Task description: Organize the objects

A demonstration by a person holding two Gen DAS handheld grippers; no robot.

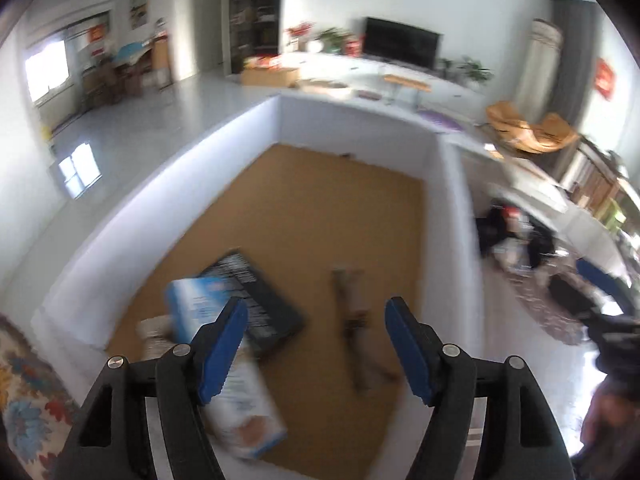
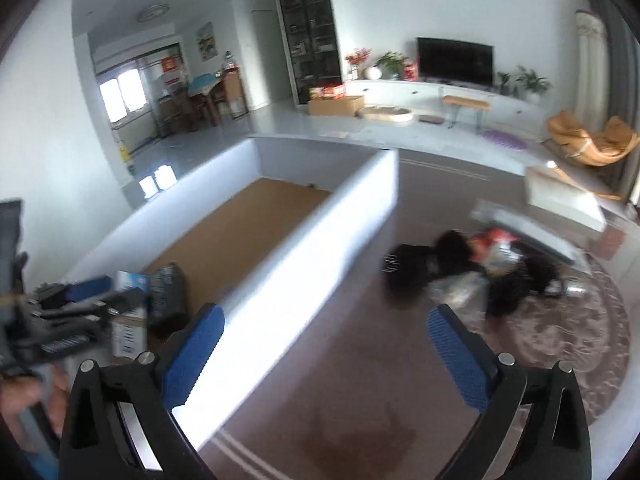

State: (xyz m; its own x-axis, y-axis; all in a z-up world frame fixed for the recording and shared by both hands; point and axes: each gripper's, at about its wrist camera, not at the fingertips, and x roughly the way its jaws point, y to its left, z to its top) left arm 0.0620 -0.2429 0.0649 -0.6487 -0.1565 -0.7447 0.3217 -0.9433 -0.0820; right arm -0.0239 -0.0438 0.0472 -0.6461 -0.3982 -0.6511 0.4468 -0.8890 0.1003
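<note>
1. Your left gripper (image 1: 316, 344) hangs over the white-walled bin (image 1: 160, 184), pointing down at its brown floor. Its jaws stand apart with nothing between them.
2. In the bin's near left corner lies a blue-and-white box (image 1: 224, 364), tilted; your left blue pad (image 1: 222, 350) overlaps it in the left wrist view, and blur hides whether they touch.
3. A black flat pack (image 1: 260, 300) with white print lies partly under that box, toward the bin's middle.
4. A thin brown item (image 1: 354, 332) lies on the bin floor right of the black pack, apart from it; it is too blurred to name.
5. Your right gripper (image 2: 326, 348) is outside the bin, over the dark floor beside the bin's right wall (image 2: 304, 264). Its jaws are spread wide and hold nothing.
6. Ahead of the right gripper, a pile (image 2: 480, 272) of black, red and clear items sits on the floor at the edge of a patterned rug (image 2: 572, 340), well apart from the bin.
7. In the right wrist view your left gripper shows at the left edge, above the blue-and-white box.
</note>
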